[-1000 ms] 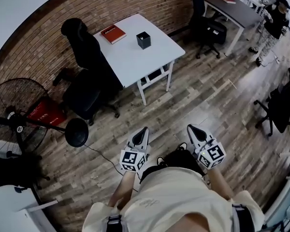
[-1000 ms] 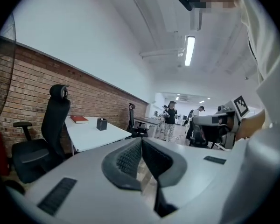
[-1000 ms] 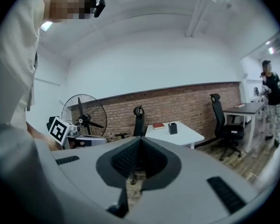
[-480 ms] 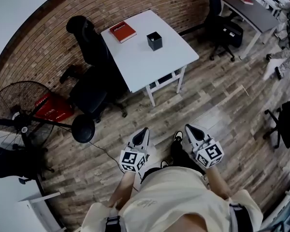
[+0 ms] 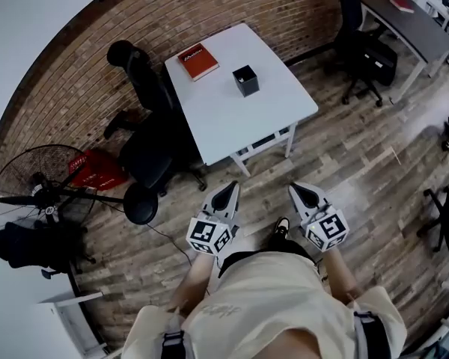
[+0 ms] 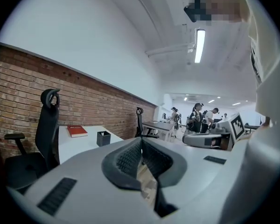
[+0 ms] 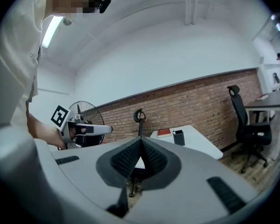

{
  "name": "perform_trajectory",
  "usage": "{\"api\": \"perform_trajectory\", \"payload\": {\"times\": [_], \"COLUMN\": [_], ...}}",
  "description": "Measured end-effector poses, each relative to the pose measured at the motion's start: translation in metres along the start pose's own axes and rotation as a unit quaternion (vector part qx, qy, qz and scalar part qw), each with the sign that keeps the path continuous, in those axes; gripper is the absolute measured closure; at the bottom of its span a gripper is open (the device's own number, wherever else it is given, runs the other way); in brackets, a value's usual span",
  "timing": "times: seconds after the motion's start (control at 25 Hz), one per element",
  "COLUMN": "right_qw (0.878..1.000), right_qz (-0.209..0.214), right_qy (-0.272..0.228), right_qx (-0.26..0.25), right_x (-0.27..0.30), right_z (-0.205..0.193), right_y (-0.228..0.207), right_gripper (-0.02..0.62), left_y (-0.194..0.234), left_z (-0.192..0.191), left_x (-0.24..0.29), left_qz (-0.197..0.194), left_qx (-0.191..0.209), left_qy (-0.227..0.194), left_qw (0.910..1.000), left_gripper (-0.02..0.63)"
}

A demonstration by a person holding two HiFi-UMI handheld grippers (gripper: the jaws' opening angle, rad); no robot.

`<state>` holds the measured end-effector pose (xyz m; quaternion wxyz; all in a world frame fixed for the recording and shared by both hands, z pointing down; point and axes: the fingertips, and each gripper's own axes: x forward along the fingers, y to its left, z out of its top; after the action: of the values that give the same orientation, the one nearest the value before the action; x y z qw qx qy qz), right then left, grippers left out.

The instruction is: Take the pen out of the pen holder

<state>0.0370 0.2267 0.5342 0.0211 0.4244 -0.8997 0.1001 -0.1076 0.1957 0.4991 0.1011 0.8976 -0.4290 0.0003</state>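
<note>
A small black pen holder [image 5: 245, 80] stands on the white table [image 5: 266, 122], next to a red book [image 5: 198, 61]. No pen shows in it from here. Both grippers are held level above the wooden floor, short of the table's near edge. The left gripper [image 5: 231, 190] is shut and empty, and so is the right gripper [image 5: 295, 189]. In the left gripper view the holder [image 6: 103, 138] is far off beyond the shut jaws of the left gripper [image 6: 141, 139]. The right gripper view has the holder [image 7: 178, 137] to the right of the right gripper [image 7: 140, 138].
A black office chair [image 5: 146, 118] stands at the table's left side. A floor fan [image 5: 37, 200] and a red box [image 5: 97, 172] are at the left. A grey desk [image 5: 408, 25] with a chair [image 5: 359, 28] is at the top right. Several people [image 6: 196, 118] stand far off.
The person has walked closer to the white table. Both grippers have moved forward with them, still shut. The table now lies nearer the jaws in the head view.
</note>
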Motion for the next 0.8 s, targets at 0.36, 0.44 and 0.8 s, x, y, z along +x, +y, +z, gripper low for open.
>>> {"api": "perform_trajectory", "payload": {"times": [0.36, 0.44, 0.8], "right_qw": [1.0, 0.999, 0.998], "right_qz": [-0.002, 0.0, 0.006], "right_qy": [0.029, 0.037, 0.055], "right_qx": [-0.002, 0.018, 0.021], "right_x": [0.012, 0.015, 0.065], "right_z": [-0.007, -0.015, -0.008], "right_y": [-0.048, -0.055, -0.097], "right_gripper": [0.589, 0.589, 0.589], "left_y": [0.015, 0.019, 0.064], "left_z": [-0.021, -0.021, -0.023], "left_x": [0.033, 0.038, 0.092], "left_qz": [0.027, 0.033, 0.034], "left_qx": [-0.006, -0.01, -0.021], "left_qy": [0.03, 0.029, 0.032], "left_qw": [0.9992, 0.999, 0.9987], "left_gripper": [0.588, 0.588, 0.588]}}
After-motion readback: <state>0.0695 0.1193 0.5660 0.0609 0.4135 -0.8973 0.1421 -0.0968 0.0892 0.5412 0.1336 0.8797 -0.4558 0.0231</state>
